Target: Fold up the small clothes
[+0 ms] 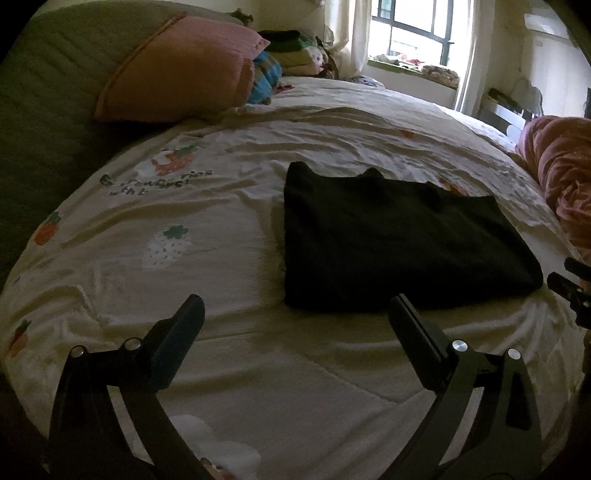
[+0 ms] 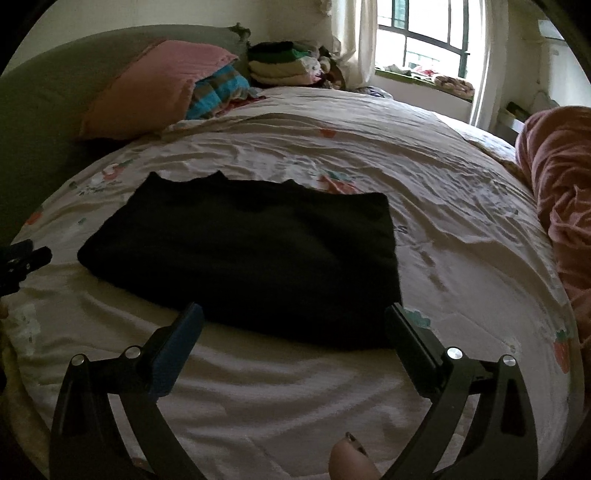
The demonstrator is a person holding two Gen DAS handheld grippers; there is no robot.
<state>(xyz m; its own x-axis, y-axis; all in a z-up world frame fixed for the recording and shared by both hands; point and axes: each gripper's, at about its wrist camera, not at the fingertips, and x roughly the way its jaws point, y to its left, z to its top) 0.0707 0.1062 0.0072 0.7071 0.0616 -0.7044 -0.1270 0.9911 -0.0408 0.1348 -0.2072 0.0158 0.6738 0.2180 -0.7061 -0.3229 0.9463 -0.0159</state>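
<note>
A black garment [image 1: 399, 240] lies folded into a flat rectangle on the white strawberry-print bedsheet [image 1: 207, 206]. It also shows in the right wrist view [image 2: 251, 258]. My left gripper [image 1: 297, 304] is open and empty, hovering just before the garment's near left corner. My right gripper [image 2: 293, 314] is open and empty, its jaws spread wide just short of the garment's near edge. The right gripper's tips show at the right edge of the left wrist view [image 1: 570, 286]. The left gripper's tips show at the left edge of the right wrist view [image 2: 26, 258].
A pink pillow [image 1: 184, 70] leans on the green headboard [image 1: 40, 110]. A striped cloth [image 2: 218, 92] and a stack of folded clothes [image 2: 284, 62] lie behind. A pink blanket [image 2: 561, 184] is bunched at right. A window [image 1: 413, 33] is beyond the bed.
</note>
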